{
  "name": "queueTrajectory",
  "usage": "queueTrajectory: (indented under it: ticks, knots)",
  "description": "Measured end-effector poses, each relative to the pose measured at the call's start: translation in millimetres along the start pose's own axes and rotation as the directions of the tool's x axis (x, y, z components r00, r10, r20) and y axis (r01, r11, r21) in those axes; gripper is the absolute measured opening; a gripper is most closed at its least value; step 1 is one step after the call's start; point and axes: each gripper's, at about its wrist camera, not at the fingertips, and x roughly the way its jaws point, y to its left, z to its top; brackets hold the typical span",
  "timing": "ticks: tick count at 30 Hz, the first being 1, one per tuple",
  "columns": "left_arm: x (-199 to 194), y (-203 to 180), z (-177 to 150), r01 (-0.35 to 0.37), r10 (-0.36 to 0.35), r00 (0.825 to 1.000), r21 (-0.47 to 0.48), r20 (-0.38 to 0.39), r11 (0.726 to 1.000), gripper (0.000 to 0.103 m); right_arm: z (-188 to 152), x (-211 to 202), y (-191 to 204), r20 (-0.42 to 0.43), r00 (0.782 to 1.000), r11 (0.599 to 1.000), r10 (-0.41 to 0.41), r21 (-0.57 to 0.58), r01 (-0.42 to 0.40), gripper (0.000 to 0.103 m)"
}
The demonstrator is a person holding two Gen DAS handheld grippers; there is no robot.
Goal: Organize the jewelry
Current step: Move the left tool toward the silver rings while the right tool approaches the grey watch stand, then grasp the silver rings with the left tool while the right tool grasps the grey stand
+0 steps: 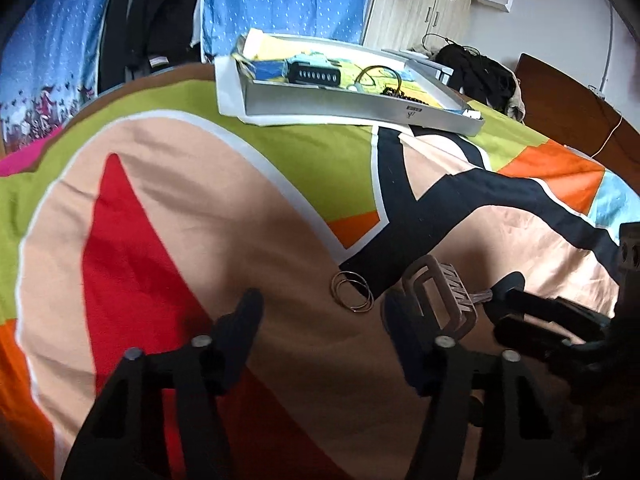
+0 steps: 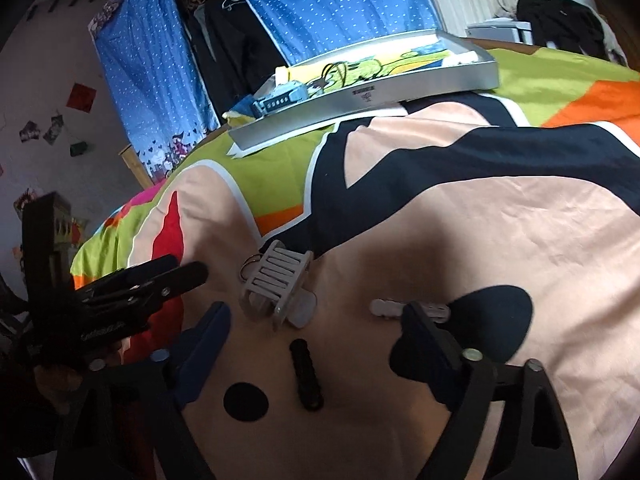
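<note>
Grey plastic makes up the big hair claw [image 2: 276, 288], which lies on the bright bedspread [image 2: 520, 240] with thin metal rings [image 1: 352, 292] just beside it, a small black clip [image 2: 306, 374] near it and a pale flat clip [image 2: 384, 307] off to one side. Both tools are wide open and hold nothing: the left tool [image 1: 320, 320] hangs over the rings and the claw, and the right tool [image 2: 316, 328] hangs over the claw and the small clips. Far across the bed sits a silver tray [image 1: 360, 106] with a black box [image 1: 314, 74] and dark beads [image 1: 404, 94] in it.
</note>
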Motion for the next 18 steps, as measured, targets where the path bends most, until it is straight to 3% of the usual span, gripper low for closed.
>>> queueTrajectory:
  ticks: [7, 13, 18]
  knots:
    - [17, -5, 5, 0.065, -0.063, 0.995, 0.021, -0.075, 0.998, 0.027, -3, 12, 4, -0.037, 0.999, 1.0, 0.017, -0.011, -0.018, 0.056]
    - [35, 1, 10, 0.059, -0.062, 0.988, -0.024, -0.141, 0.998, 0.018, -2, 23, 7, -0.067, 0.997, 0.999, 0.027, -0.016, -0.028, 0.038]
    - [47, 3, 13, 0.023, -0.027, 0.98, -0.018, -0.197, 1.0, 0.017, -3, 31, 4, -0.088, 0.996, 1.0, 0.027, -0.004, -0.027, 0.034]
